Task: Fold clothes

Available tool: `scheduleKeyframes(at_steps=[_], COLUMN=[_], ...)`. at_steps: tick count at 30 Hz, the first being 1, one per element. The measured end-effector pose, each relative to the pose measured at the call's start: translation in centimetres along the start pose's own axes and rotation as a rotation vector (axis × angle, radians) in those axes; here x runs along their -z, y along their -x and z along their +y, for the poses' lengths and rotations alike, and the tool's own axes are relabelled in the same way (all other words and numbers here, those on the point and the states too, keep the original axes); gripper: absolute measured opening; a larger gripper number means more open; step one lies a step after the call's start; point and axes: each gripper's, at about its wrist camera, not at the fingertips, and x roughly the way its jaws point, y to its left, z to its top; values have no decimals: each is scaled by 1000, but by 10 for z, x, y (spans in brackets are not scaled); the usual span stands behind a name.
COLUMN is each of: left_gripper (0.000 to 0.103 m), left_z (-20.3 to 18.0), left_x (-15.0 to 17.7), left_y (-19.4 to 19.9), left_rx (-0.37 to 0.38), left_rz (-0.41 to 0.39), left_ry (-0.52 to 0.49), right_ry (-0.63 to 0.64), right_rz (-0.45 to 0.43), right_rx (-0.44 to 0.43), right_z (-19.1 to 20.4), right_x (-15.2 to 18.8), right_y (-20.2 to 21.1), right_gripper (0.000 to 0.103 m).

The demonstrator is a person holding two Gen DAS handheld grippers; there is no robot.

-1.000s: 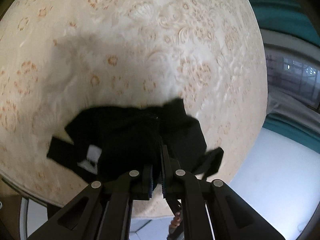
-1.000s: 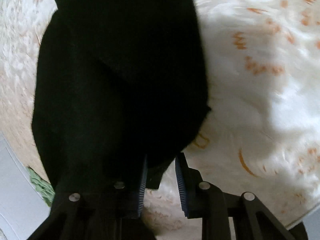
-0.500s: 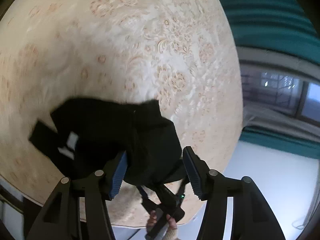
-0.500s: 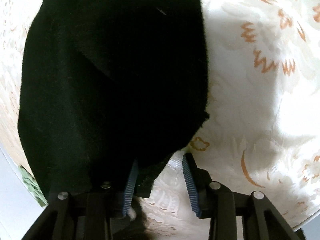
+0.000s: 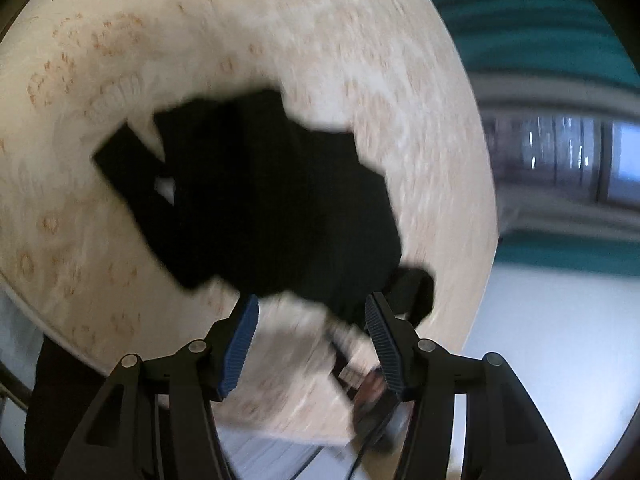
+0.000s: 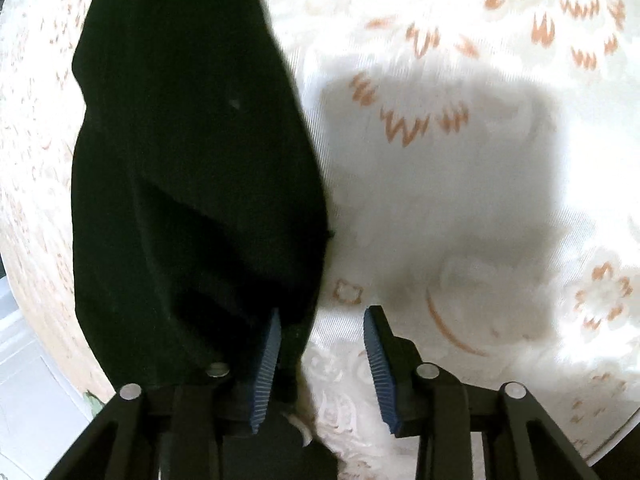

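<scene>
- Left gripper (image 5: 311, 318), black frame with blue ribbed pads — jaws stand moderately apart and hold nothing; only bare cloth shows between them, the garment's near edge lying just beyond the tips.
- Right gripper (image 6: 320, 334), same build — jaws narrower and closing; the garment's lower edge hangs against the left pad (image 6: 269, 344), the right pad clear of it over bare cloth.
- Black fabric garment (image 5: 264, 200), crumpled, on the round table under a cream tablecloth with orange floral print (image 5: 280, 32); in the left wrist view its long axis runs from upper left, where a flat strap-like band sticks out, to lower right.
</scene>
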Motion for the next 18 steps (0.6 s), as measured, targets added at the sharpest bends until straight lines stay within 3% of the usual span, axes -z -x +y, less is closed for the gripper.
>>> scheduleKeyframes(at_steps=[3,6,9,16,18], left_gripper=[57,57,57,58,54], left_z=[26,40,45,74,76], left_x=[14,7,-2,-30,-37], left_y=[-32,-63,-84,-116,-118], left_rx=[-12,-6,-4,-89,-109], left_rz=[45,11,-2,-44,-28], left_ry=[101,208,236,366,369], right_ry=[53,127,172,108,107], right_rz=[6,28,65,46,40], right_rx=[-5,11,17,-2,7], right_z=[2,6,5,-15,-16], right_x=[-4,-4,0,3,4], right_y=[0,-6,-17,-25,-23], right_gripper=[31,31,31,32,20])
